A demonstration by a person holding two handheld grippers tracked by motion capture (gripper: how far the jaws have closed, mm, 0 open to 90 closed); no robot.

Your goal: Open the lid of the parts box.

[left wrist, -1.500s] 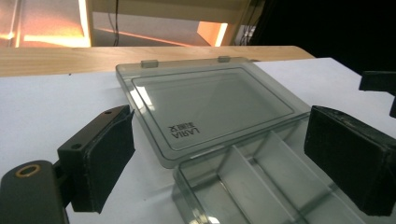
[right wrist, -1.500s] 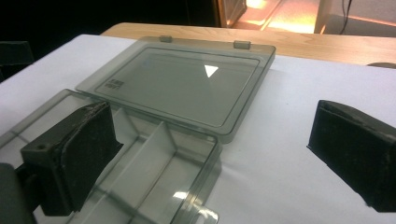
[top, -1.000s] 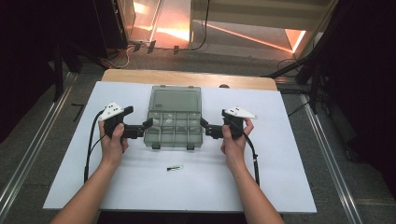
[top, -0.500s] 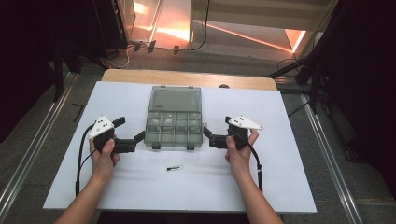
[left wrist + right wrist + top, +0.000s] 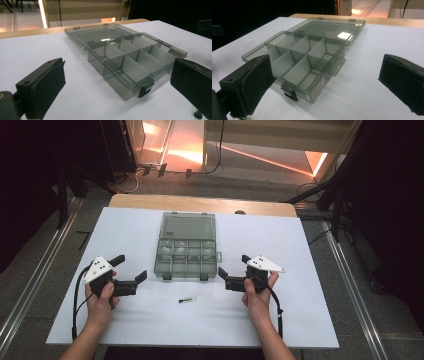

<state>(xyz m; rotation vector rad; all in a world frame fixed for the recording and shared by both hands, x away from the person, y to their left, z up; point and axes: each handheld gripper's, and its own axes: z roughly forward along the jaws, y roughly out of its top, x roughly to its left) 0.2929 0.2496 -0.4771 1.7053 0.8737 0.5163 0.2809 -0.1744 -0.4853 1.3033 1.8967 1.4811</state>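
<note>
A smoky transparent organizer box (image 5: 187, 256) lies open in the middle of the white tabletop, its lid (image 5: 189, 226) flat behind it. Its compartments look empty. A small thin dark object (image 5: 187, 299) lies in front of the box. My left gripper (image 5: 131, 267) is open, to the front left of the box and apart from it. My right gripper (image 5: 234, 265) is open at the front right, also apart. In the left gripper view the box (image 5: 132, 60) sits beyond the spread jaws of the left gripper (image 5: 117, 83). In the right gripper view the box (image 5: 304, 55) shows beyond the right gripper (image 5: 327, 80).
The white board (image 5: 310, 270) rests on a wooden table (image 5: 200, 202) whose far edge shows behind it. Dark floor, metal rails and cables surround the table. Two latches (image 5: 166, 276) stick out from the box's front.
Both grippers have drawn back from the sides of the box toward the person and slightly outward. The box and the small object have not moved.
</note>
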